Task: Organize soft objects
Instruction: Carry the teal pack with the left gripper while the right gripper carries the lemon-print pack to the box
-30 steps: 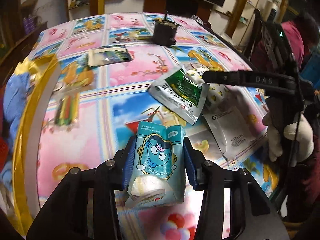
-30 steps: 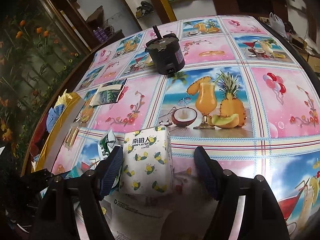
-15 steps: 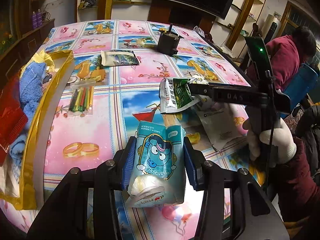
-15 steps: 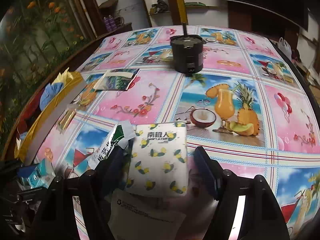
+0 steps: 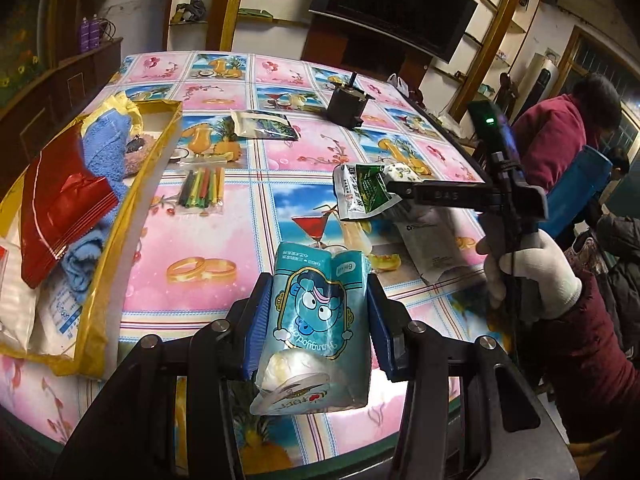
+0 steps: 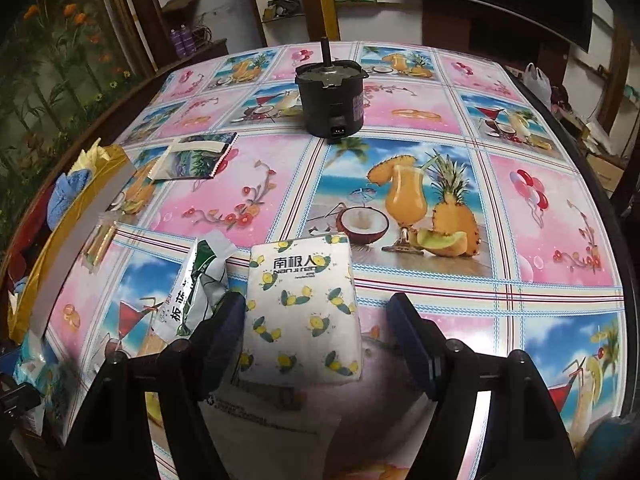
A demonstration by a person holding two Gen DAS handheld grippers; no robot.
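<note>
Your left gripper (image 5: 316,316) pinches the teal pack (image 5: 316,320), lower centre. Your right gripper (image 6: 320,336) is spread wide around the tissue pack (image 6: 302,312), not gripping. The box (image 5: 132,184) at left already holds towels; several packets remain out.

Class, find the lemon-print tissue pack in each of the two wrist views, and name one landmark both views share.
Left wrist view: the tissue pack peeks out at centre right, mostly hidden behind the green-and-white sachet and the right gripper's finger.
Right wrist view: it lies bottom centre, between the open fingers of the right gripper.
Shared landmark: the black motor at the far end of the table.
</note>
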